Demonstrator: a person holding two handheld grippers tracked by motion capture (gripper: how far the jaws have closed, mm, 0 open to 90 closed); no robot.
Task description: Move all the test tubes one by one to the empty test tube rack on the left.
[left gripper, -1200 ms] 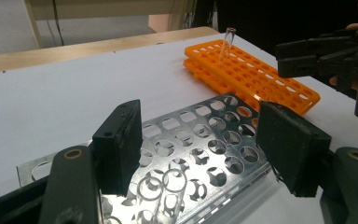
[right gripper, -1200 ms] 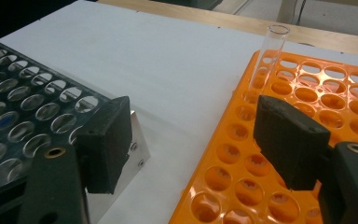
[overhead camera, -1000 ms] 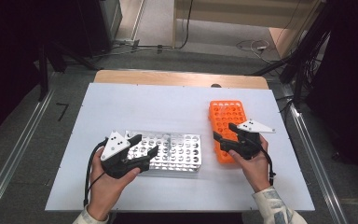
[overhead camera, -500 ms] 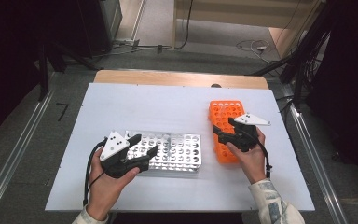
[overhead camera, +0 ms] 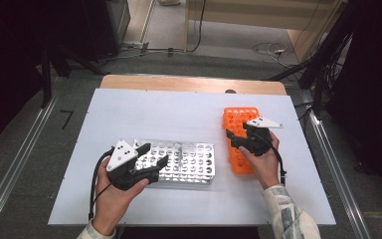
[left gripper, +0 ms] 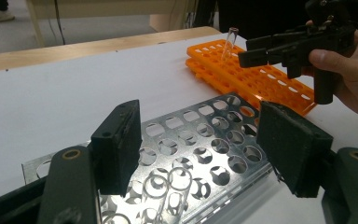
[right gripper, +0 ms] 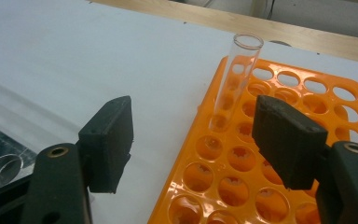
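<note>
Left claw at 7 o'clock on the white surface, held low in the left hand, jaws wide and empty over the near-left end of the metal rack. The rack is a shiny perforated plate with clear tubes in its near holes. Right claw at 3 o'clock, right hand gripping from behind, jaws wide, nothing between the pads. Just beyond it, one clear glass tube stands upright in the orange plastic rack, round holes in rows, far-left part.
</note>
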